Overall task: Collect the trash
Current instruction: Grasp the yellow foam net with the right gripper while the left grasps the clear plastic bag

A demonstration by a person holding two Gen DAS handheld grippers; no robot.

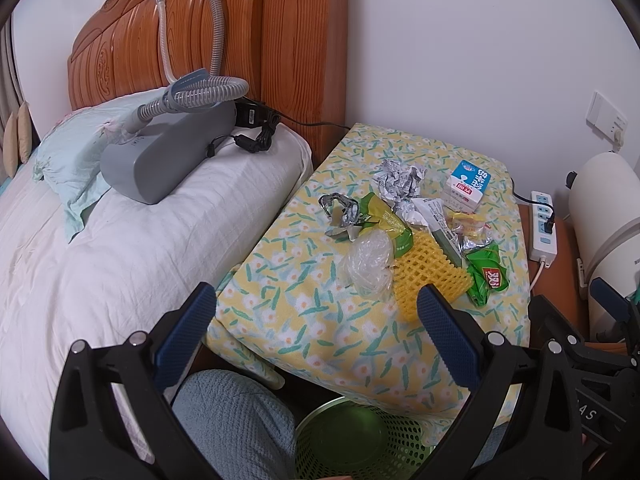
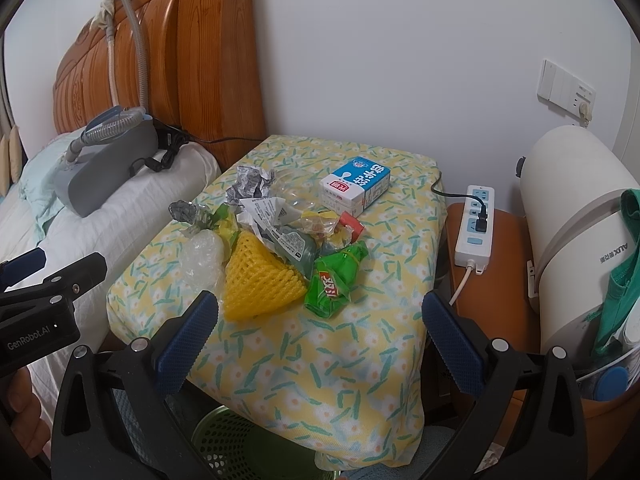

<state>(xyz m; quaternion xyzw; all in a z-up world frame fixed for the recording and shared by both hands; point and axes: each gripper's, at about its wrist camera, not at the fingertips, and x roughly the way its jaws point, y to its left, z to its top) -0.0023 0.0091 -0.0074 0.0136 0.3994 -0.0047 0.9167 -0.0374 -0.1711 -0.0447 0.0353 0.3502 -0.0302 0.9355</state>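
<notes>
The left gripper [image 1: 316, 312] hangs above the near edge of a flower-print cloth [image 1: 320, 312] that covers a low stand, its ribbed blue pads spread wide with nothing between them. The right gripper [image 2: 320, 322] is held the same way over the same edge, fully parted and empty.

The trash sits heaped mid-cloth: a yellow foam net [image 2: 258, 284] nearest, a clear crinkled bag [image 2: 200, 258] touching its left side, a glossy green wrapper [image 2: 334, 280] to its right, crumpled printed paper [image 2: 250, 184] and foil [image 2: 184, 212] behind. A blue-and-white milk carton [image 2: 356, 188] stands toward the far right corner. A green mesh bin [image 1: 360, 436] sits below the near edge.
</notes>
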